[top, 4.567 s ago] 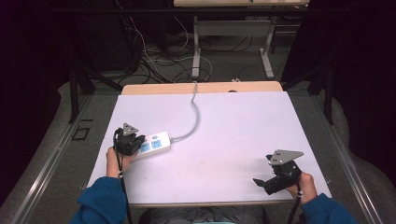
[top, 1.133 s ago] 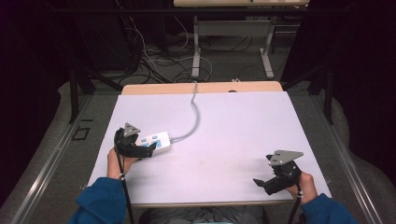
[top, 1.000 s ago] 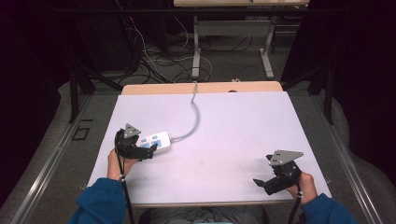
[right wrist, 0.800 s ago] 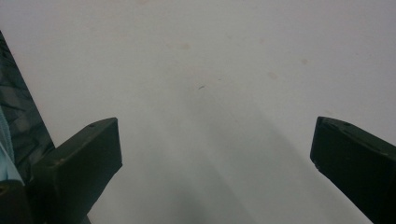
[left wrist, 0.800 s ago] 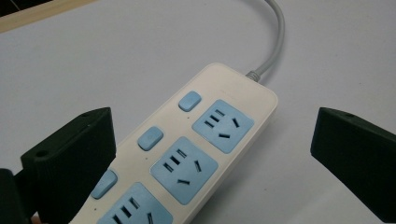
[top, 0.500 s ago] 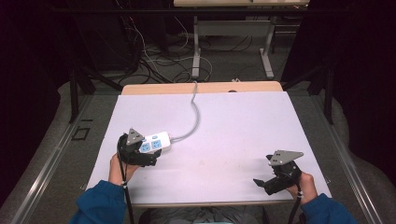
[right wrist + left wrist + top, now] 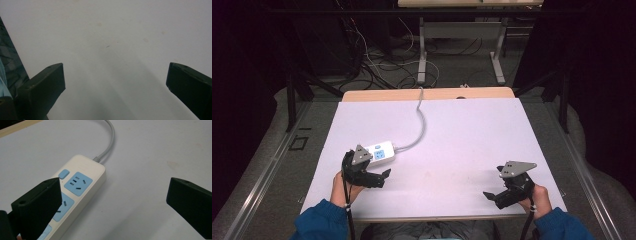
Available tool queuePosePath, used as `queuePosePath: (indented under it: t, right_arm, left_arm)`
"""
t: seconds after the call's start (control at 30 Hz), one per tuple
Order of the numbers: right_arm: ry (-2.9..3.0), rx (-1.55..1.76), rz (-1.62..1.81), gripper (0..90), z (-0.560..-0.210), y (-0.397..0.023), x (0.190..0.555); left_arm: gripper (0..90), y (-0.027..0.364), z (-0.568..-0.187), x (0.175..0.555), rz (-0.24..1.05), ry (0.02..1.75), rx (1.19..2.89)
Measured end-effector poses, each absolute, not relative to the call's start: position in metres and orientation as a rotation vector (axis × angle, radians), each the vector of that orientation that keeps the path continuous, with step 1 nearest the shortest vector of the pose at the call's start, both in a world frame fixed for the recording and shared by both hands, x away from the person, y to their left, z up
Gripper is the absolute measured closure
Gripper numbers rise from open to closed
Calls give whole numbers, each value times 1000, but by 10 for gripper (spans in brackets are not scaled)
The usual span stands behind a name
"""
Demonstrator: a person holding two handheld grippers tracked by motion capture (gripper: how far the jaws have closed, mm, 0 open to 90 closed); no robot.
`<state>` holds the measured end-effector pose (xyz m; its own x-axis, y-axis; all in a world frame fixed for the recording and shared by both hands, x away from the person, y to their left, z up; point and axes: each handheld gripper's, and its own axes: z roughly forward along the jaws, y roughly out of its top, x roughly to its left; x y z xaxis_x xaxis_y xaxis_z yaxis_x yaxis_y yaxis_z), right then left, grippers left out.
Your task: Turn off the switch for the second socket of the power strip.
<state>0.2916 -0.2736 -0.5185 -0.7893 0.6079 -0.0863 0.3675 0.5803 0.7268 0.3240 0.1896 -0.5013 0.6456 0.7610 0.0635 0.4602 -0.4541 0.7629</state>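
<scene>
Hovering my left gripper (image 7: 112,202), jaws wide, just beside the power strip (image 7: 75,192), I risk nudging it askew.

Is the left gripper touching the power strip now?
Cannot tell. In the left gripper view, the open left gripper has one jaw overlapping the power strip, but neither contact nor a gap shows plainly.

The room around is dark; only the table (image 7: 452,135) is lit, evenly from overhead. Soft shadows lie under the left gripper (image 7: 112,205) and right gripper (image 7: 115,87), whose near jaws blur. The high view is grainy.
</scene>
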Motion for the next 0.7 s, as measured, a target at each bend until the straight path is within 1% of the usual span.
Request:
queuePosePath:
  t: [0.3, 0.7]
  right_arm:
    - [2486, 793, 1034, 15, -519, -274, 292]
    - [2498, 799, 1027, 15, -518, -274, 291]
  left_arm:
    - [0, 188, -501, 312, 521, 915, 2111]
    - [0, 189, -502, 299, 501, 880, 2140]
